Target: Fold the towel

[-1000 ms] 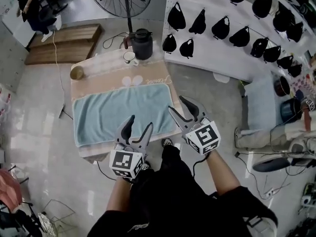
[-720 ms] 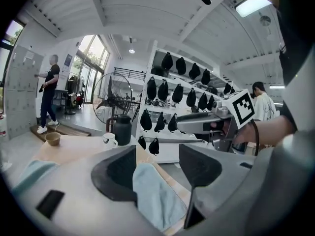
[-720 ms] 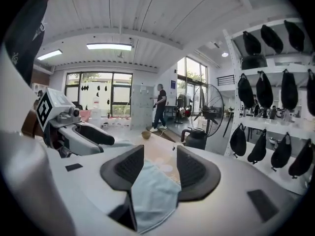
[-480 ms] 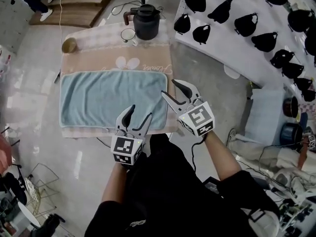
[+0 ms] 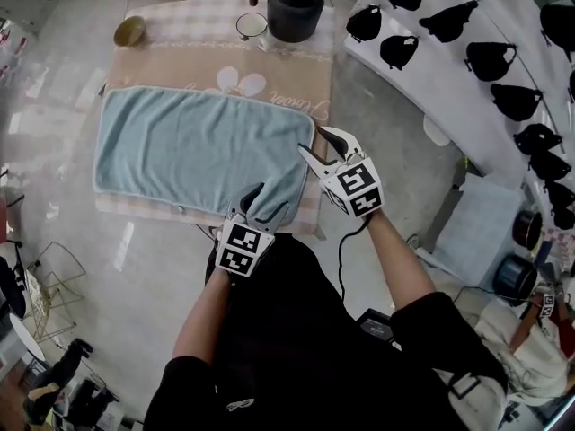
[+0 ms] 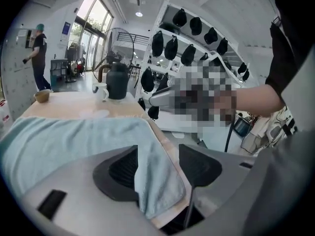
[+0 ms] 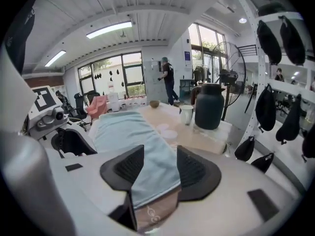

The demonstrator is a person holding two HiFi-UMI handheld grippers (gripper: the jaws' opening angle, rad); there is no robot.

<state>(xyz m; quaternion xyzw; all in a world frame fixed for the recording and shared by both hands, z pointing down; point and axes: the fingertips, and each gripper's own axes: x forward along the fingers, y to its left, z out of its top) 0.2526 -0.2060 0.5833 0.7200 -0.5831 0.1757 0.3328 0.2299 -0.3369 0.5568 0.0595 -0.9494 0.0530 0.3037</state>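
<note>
Lowered, left tongs (image 5: 268, 199) and right tongs (image 5: 316, 144) straddle towel's (image 5: 193, 146) edge (jaws apart).

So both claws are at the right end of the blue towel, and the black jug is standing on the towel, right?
No, the black jug is not on the towel. The head view shows it on the beige tablecloth beyond the towel's far edge, apart from it. The rest holds: the left claw and right claw are both at the towel's right end.
</note>
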